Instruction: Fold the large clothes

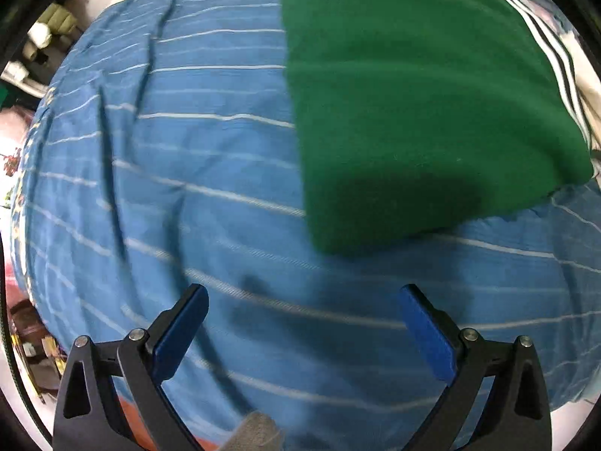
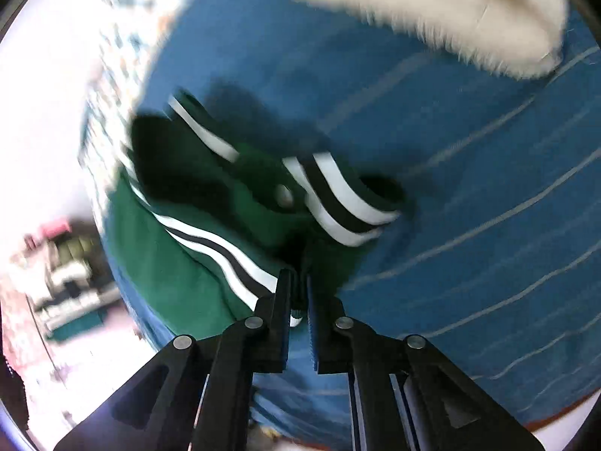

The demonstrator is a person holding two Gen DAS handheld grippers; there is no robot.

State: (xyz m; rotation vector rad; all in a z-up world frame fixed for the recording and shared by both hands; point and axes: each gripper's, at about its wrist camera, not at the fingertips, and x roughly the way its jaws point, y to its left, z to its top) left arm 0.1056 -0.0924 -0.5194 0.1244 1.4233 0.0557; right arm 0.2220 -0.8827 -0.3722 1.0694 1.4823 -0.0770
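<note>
Green garment point(image 1: 413, 94) is laid on a blue bedsheet with thin white stripes point(image 1: 188, 188), its black-and-white striped trim seen at the far edge. Left claw point(image 1: 302, 323) is held released above the sheet, nothing between its pads. Right claw point(image 2: 299, 297) is clenched on the garment's edge near the striped cuff point(image 2: 338, 199). White fluffy item point(image 2: 432, 7) is noted beyond. No legible writing or brand is seen.

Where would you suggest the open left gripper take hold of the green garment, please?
Take the near corner of the green garment, coming in low from the camera's side. There its hem ends on the blue striped bedsheet with two free edges meeting, so the open left gripper can slide one finger underneath. The right gripper already pinches the striped end.
</note>
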